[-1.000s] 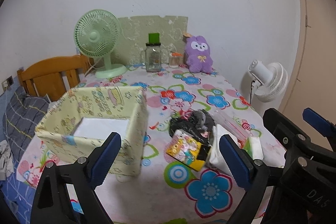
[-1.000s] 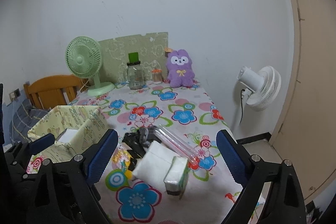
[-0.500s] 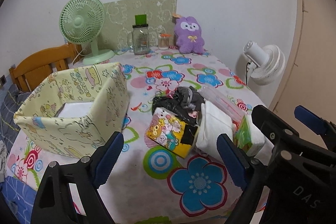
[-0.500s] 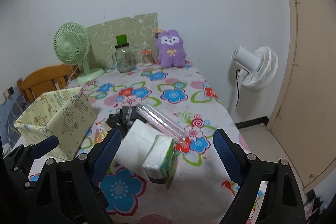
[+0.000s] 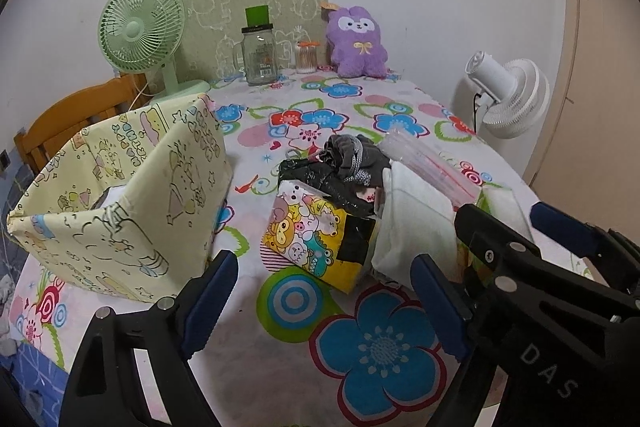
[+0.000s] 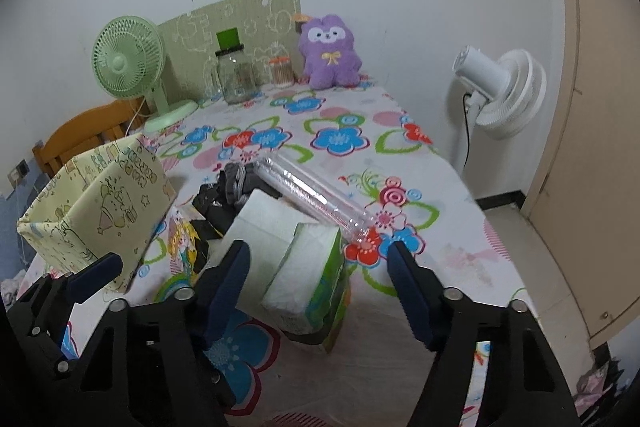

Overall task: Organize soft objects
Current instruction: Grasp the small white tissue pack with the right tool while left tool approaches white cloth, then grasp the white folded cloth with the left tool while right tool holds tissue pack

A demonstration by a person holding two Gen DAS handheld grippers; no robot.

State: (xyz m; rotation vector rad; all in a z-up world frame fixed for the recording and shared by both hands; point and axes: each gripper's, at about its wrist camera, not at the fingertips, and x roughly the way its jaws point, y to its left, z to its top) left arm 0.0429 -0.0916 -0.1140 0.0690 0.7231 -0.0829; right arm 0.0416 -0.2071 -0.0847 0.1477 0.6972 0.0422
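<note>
Soft objects are found heaped at the centre of both frames on the floral tablecloth (image 5: 280,339): a green-wrapped tissue pack (image 6: 308,283), a white folded cloth (image 6: 264,223), a cartoon-printed pouch (image 5: 316,239), and dark grey fabric (image 5: 352,155). A clear plastic tube (image 6: 316,199) is laid across the heap. A yellow fabric box (image 5: 132,203), presumably the destination, stands at centre left, just beside the pile.

The right gripper (image 6: 320,275) is seen low in its frame with its jaws to either side of the tissue pack; they have just been closing, yet gaps remain visible at both pads, so no grasp is established. The left gripper (image 5: 324,303) is held spread wide and empty before the pouch.

The tissue pack is judged light and compressible, with a possibly slippery wrapper; it is best taken across its narrow sides, near the middle. Some yielding under pressure is expected. The tube may be disturbed when the pack is lifted.
</note>
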